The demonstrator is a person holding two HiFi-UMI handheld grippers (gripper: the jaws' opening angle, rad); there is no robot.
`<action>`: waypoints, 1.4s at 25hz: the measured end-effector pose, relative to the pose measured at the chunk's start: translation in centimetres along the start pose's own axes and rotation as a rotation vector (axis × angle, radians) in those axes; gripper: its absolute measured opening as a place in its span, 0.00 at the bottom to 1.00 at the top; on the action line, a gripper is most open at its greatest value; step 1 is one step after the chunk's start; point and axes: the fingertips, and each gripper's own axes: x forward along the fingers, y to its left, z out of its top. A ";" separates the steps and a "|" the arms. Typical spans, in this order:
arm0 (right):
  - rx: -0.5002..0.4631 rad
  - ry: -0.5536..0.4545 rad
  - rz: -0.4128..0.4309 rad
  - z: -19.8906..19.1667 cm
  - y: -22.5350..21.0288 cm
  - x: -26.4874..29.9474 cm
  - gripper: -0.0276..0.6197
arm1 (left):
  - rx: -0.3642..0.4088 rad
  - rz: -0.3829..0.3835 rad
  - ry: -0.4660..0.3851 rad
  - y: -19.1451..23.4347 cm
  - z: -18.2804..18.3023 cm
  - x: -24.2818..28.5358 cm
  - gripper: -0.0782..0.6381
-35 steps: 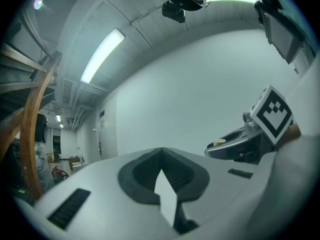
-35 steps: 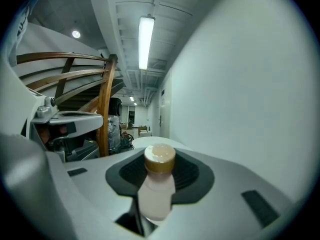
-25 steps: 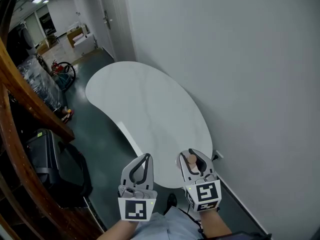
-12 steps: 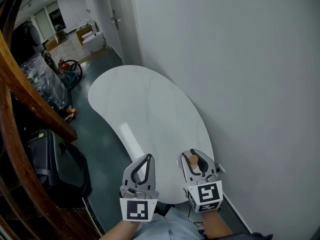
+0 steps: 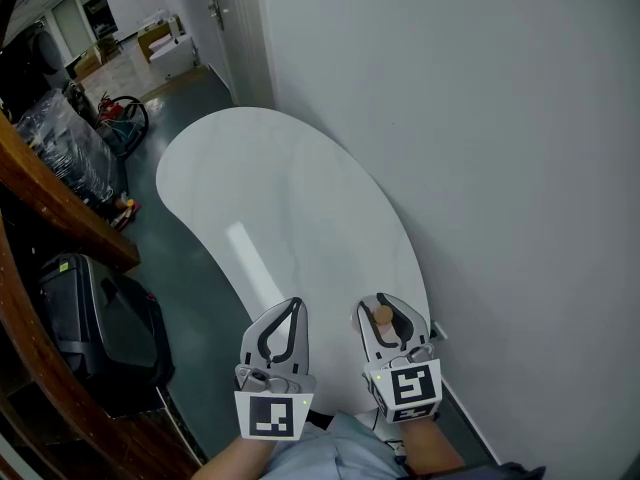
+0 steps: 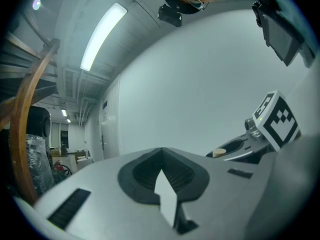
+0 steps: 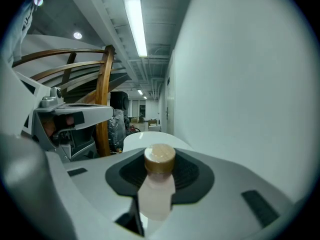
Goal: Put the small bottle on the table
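A small pale bottle with a tan cap [image 5: 382,317] stands upright between the jaws of my right gripper [image 5: 386,304], which is shut on it. In the right gripper view the bottle [image 7: 156,194] fills the dark pads, its cap up, and the right gripper [image 7: 160,170] points along the white table [image 7: 145,136]. My left gripper [image 5: 290,310] hangs beside it at the left, jaws together and empty. The left gripper [image 6: 160,156] shows its tips meeting. Both grippers hover over the near end of the white kidney-shaped table [image 5: 280,188].
A white wall [image 5: 480,148] runs along the table's right side. At the left stand a curved wooden stair rail [image 5: 60,218], a black bag [image 5: 95,328] on the dark floor and plastic-wrapped goods [image 5: 60,128]. A corridor with boxes [image 5: 160,48] lies beyond.
The head view has shifted a little, so the table sits slightly lower and to the left. Both grippers keep their places and the bottle stays gripped.
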 end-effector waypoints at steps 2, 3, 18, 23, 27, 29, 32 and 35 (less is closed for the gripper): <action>0.006 0.014 -0.007 -0.3 -0.1 0.6 0.22 | -0.006 -0.009 0.015 0.4 -0.5 0.7 0.11; 0.009 0.023 -0.010 -0.6 -0.1 1.0 0.22 | 0.005 -0.019 0.025 0.5 -0.8 1.1 0.11; 0.068 0.127 -0.069 -4.0 -1.2 4.2 0.22 | 0.319 -0.234 0.162 1.6 -4.6 4.7 0.11; 0.075 0.156 -0.083 -5.2 -1.4 5.0 0.22 | 0.061 -0.143 0.210 2.5 -6.6 5.1 0.11; 0.073 0.147 -0.082 -5.6 -1.7 6.0 0.22 | -0.028 -0.111 0.237 2.9 -7.5 5.9 0.11; 0.059 0.142 -0.083 -5.9 -2.0 6.3 0.22 | -0.069 -0.093 0.258 3.2 -8.2 6.1 0.11; 0.043 0.127 -0.084 -6.3 -2.3 6.9 0.22 | -0.045 -0.113 0.282 3.2 -9.0 6.5 0.11; 0.081 0.198 -0.095 -7.8 -2.1 6.8 0.22 | -0.008 -0.143 0.306 3.2 -9.8 6.7 0.11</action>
